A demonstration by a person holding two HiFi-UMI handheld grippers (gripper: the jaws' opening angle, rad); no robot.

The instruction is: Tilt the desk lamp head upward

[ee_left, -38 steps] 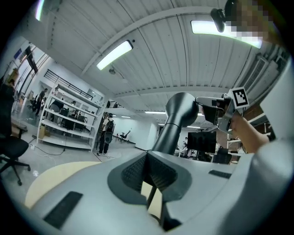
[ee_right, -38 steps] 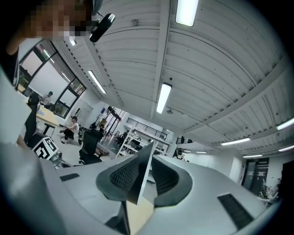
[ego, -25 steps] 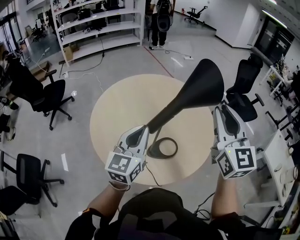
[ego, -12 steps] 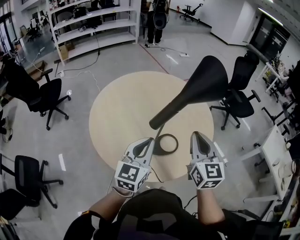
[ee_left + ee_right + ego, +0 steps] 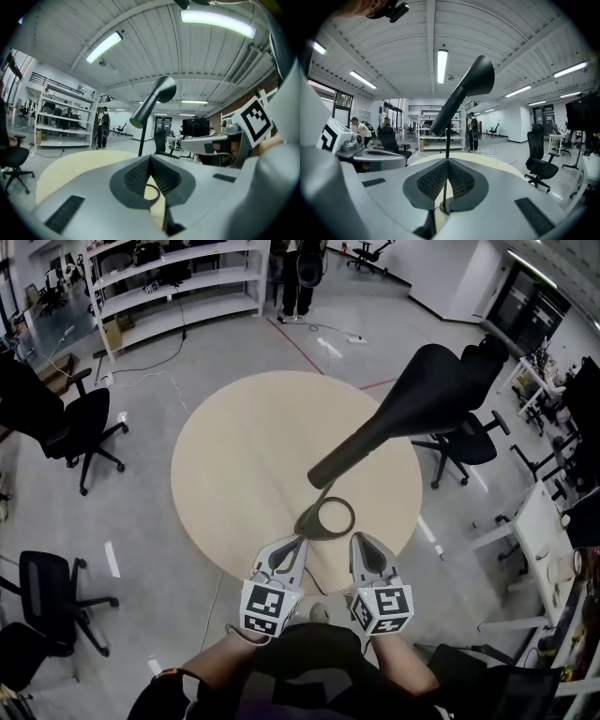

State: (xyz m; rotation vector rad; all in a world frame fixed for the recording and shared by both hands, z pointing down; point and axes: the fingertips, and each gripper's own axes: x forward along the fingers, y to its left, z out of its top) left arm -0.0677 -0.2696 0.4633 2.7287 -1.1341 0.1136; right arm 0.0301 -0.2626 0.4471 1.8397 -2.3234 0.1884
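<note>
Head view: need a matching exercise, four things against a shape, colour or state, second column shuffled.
1. lamp head
2. table
3. lamp base
4. left gripper

A. jaws together, holding nothing
B. black ring lying on the table
C. round, pale wood
D. black cone, raised above the table

Pairs: 1-D, 2-C, 3-B, 4-A

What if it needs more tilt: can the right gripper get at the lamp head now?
Probably yes: nothing stands between the right gripper and the lamp head above the table; its shut jaws must open.
</note>
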